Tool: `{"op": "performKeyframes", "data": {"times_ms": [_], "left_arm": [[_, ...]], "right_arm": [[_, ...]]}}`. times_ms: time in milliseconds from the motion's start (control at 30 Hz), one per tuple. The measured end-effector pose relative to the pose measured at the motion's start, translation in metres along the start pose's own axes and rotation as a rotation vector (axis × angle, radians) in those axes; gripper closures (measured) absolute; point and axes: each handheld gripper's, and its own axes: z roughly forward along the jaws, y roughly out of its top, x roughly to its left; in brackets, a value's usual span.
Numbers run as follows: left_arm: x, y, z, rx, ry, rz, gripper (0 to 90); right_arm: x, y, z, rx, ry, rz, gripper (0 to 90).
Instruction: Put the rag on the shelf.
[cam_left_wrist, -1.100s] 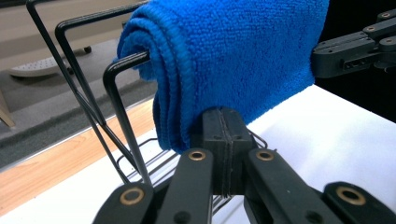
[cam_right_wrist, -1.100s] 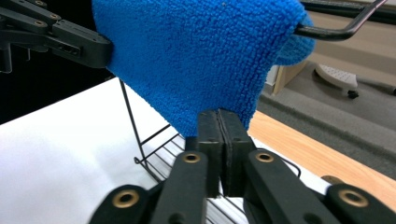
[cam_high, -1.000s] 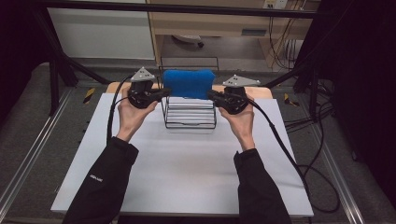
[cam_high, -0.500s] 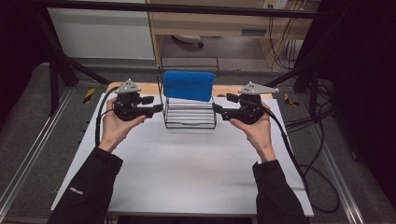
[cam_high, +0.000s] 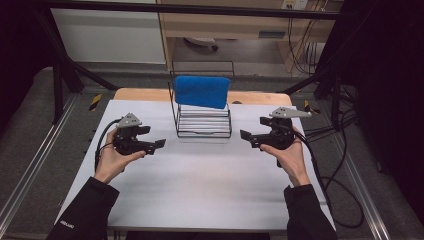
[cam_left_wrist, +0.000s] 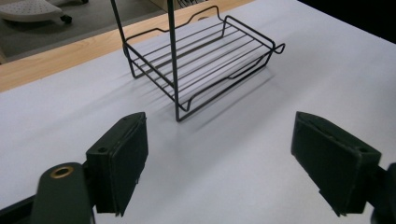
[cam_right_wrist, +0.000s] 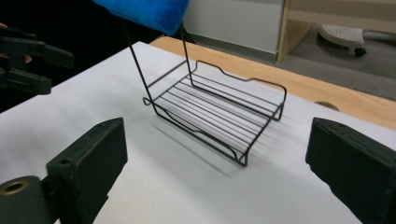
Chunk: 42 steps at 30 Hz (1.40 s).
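Note:
A black wire rack (cam_high: 203, 120) stands at the back middle of the white table (cam_high: 200, 185), with a blue towel (cam_high: 202, 91) draped over its top bar. My left gripper (cam_high: 159, 143) is held left of the rack, apart from it, jaws wide open and nothing between them. My right gripper (cam_high: 245, 136) is held right of the rack, also open and holding nothing. The left gripper view looks at the rack's base (cam_left_wrist: 201, 56) between the left gripper's (cam_left_wrist: 219, 163) jaws. The right gripper view shows the rack (cam_right_wrist: 215, 112), the towel's lower edge (cam_right_wrist: 144, 14), and the right gripper's (cam_right_wrist: 219, 177) spread jaws.
A wooden strip (cam_high: 145, 94) runs along the table's back edge. Cables (cam_high: 330, 165) trail off the right side. Metal frame rails (cam_high: 30, 165) flank the table. The other gripper (cam_right_wrist: 23, 60) appears at the far left of the right gripper view.
Both grippers have pulled back from the rack, outward and toward the person, leaving the towel hanging on the bar. Their jaws now stand open.

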Motion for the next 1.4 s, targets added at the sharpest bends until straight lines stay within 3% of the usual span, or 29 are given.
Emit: {"op": "performKeyframes", "data": {"times_ms": [433, 767, 900, 1133, 1400], "left_arm": [[-0.001, -0.043, -0.003, 0.009, 0.004, -0.043, 9.7], [0.004, -0.08, -0.01, 0.023, 0.015, -0.035, 9.8], [0.005, -0.091, -0.012, 0.024, 0.008, -0.04, 9.8], [0.003, -0.103, -0.014, 0.039, 0.016, -0.014, 9.8], [0.001, -0.11, -0.016, 0.036, 0.027, -0.021, 9.8]], "right_arm": [[-0.015, -0.063, -0.009, 0.055, -0.01, 0.051, 0.6], [-0.024, -0.109, -0.018, 0.109, 0.004, 0.072, 0.6], [-0.027, -0.126, -0.023, 0.125, 0.014, 0.055, 0.6], [-0.032, -0.147, -0.032, 0.138, 0.007, 0.057, 0.6], [-0.032, -0.152, -0.038, 0.134, 0.004, 0.055, 0.6]]}}
